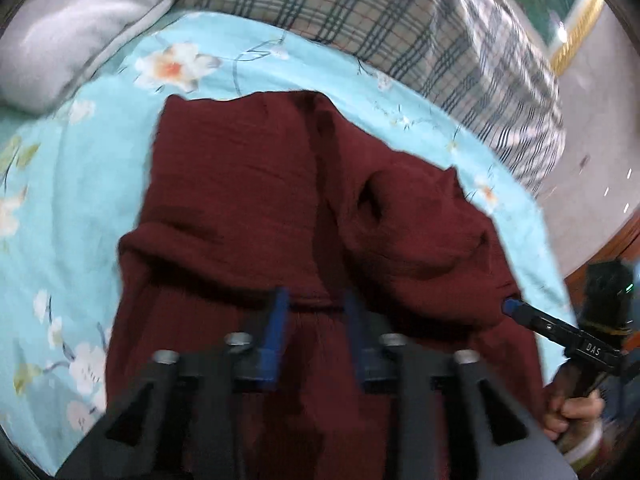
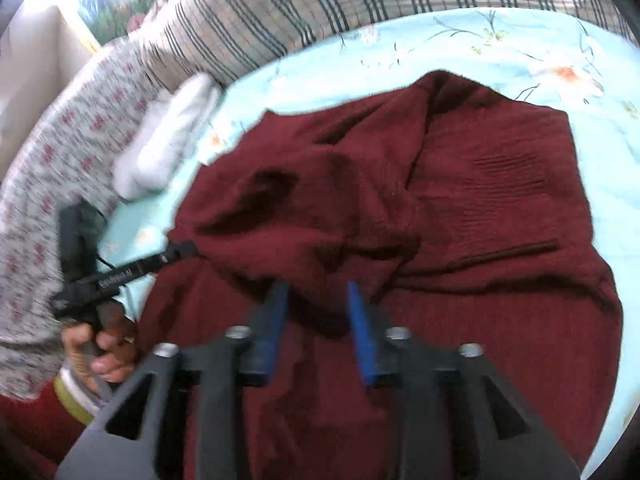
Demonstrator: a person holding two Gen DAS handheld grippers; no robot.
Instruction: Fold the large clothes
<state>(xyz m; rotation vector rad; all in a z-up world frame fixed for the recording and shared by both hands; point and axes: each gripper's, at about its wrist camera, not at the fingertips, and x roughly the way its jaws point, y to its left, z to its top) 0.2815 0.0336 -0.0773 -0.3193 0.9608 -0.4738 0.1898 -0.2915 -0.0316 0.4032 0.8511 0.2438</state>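
Observation:
A dark red knitted garment (image 1: 260,184) lies rumpled and partly folded over on a light blue floral bedsheet (image 1: 80,200). My left gripper (image 1: 318,316) hovers over the garment's near part with its blue fingers apart; only the cloth lying below shows between them. In the same view the right gripper (image 1: 510,307) has its tip at the garment's right edge. In the right wrist view the garment (image 2: 480,200) fills the middle, and my right gripper (image 2: 316,312) stands open above it, pads pressing on nothing. The left gripper (image 2: 188,249) has its tip at the garment's left edge.
A plaid quilt (image 1: 360,12) runs along the back of the bed. A white folded cloth (image 1: 80,28) lies at the far left, also visible as the white cloth (image 2: 168,136). A red-flowered fabric (image 2: 60,160) drapes the left side. Bare floor (image 1: 600,140) lies beyond the bed.

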